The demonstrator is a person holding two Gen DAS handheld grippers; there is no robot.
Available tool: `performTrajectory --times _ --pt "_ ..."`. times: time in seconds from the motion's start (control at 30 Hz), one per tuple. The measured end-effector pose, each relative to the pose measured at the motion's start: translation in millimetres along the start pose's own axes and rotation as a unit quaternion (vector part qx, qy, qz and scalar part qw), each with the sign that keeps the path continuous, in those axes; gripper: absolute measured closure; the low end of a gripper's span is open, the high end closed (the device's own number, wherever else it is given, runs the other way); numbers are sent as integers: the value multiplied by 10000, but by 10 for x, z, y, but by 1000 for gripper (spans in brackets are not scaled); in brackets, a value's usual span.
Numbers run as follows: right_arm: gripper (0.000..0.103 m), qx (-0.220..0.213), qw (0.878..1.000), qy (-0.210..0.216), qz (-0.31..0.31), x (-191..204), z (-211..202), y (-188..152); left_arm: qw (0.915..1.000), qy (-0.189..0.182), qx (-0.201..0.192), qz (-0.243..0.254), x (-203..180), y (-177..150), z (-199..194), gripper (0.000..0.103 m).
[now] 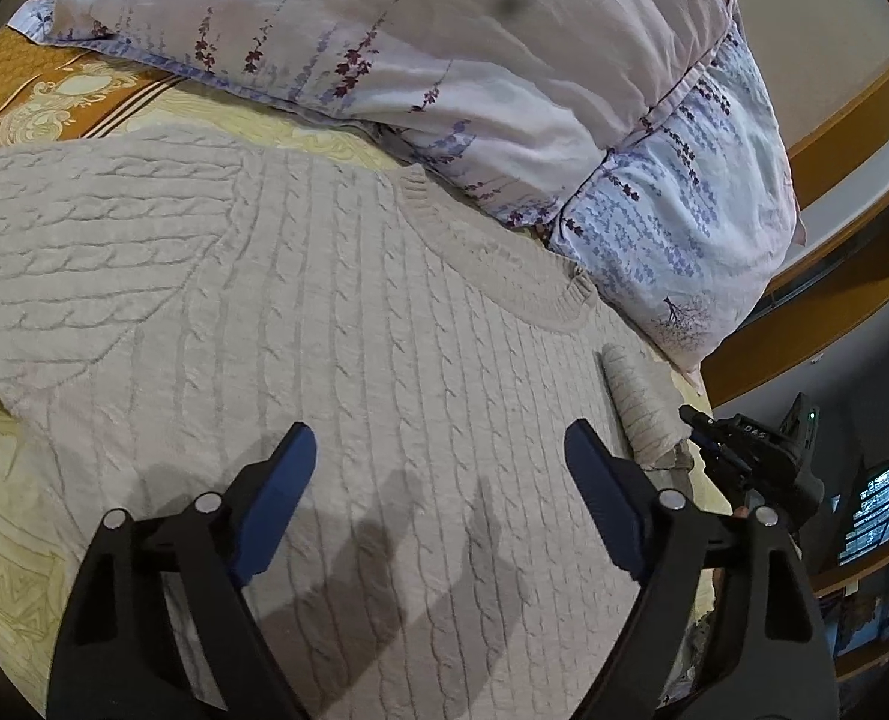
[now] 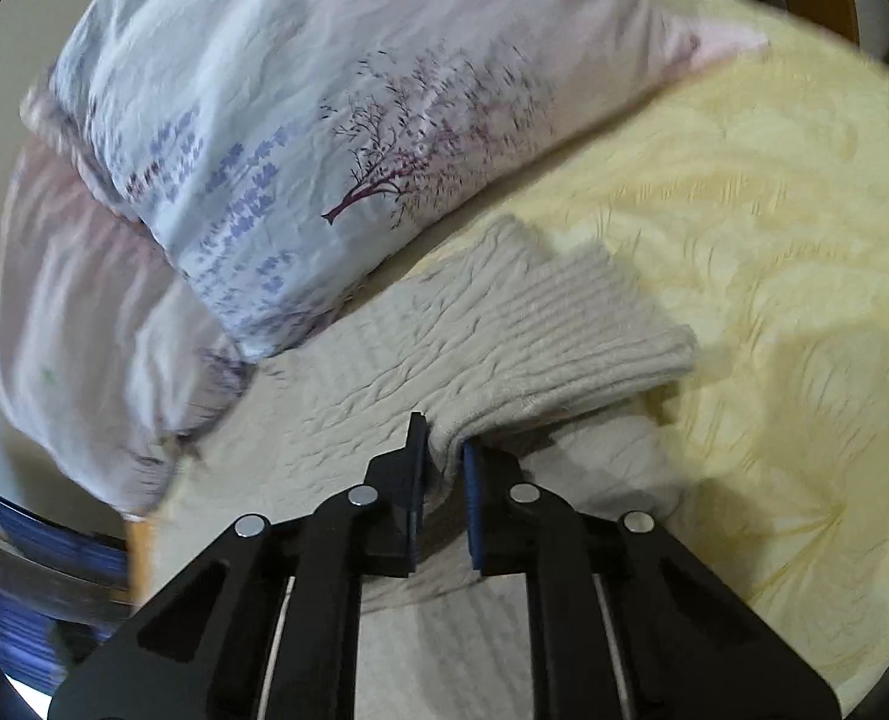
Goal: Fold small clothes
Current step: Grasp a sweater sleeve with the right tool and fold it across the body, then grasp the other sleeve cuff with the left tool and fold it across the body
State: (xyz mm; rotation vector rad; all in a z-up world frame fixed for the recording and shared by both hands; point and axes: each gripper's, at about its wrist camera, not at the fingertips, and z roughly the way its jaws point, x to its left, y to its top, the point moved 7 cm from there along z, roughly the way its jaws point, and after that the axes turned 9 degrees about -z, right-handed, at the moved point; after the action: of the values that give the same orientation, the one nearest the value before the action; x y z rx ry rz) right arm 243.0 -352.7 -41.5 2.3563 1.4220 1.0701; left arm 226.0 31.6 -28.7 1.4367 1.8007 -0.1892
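A beige cable-knit sweater (image 1: 336, 312) lies spread flat on the bed, neckline toward the pillows. My left gripper (image 1: 441, 450) is open and empty, hovering over the sweater's body. In the left wrist view my right gripper (image 1: 699, 426) shows at the sweater's right edge, at the rolled sleeve (image 1: 639, 402). In the right wrist view my right gripper (image 2: 444, 450) is shut on the sleeve (image 2: 540, 324), pinching a fold near its ribbed cuff (image 2: 618, 324), with the sleeve lifted off the bedspread.
Two floral pillows (image 1: 444, 60) lie just beyond the sweater's neckline, also in the right wrist view (image 2: 300, 138). The yellow patterned bedspread (image 2: 774, 240) stretches to the right. A wooden bed frame (image 1: 804, 312) and shelves sit past the bed's right edge.
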Motion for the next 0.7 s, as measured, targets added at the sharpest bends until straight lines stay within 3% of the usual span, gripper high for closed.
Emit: performTrajectory --times 0.1,0.23,0.33,0.4,0.43,0.5,0.6,0.7 --pt "93 -488 9924 -399 -1056 422 -149 72 9999 -50 -131 -21 41 55 -63 25" --pt "93 -723 9733 113 -2174 1242 -219 -31 9995 -158 -203 -201 87 108 -107 26" --pt "87 -265 9456 829 -3135 1982 -28 -410 9985 -317 -169 -403 119 115 -115 26" --pt "68 331 9266 1283 -3520 2297 145 -752 9980 -345 -154 -514 144 118 -109 26" --pt "66 559 9212 1443 -3571 2369 203 -881 9976 -365 -131 -578 161 116 -101 26" --pt "61 760 9221 1578 -3451 2358 249 -984 9969 -395 -88 -668 177 106 -88 26" --pt "59 963 9435 1618 -2726 2006 209 -938 9960 -481 -28 -756 175 104 -62 26" --pt "60 1055 9723 1500 -1450 1296 80 -778 9942 -537 129 -924 154 109 26 34"
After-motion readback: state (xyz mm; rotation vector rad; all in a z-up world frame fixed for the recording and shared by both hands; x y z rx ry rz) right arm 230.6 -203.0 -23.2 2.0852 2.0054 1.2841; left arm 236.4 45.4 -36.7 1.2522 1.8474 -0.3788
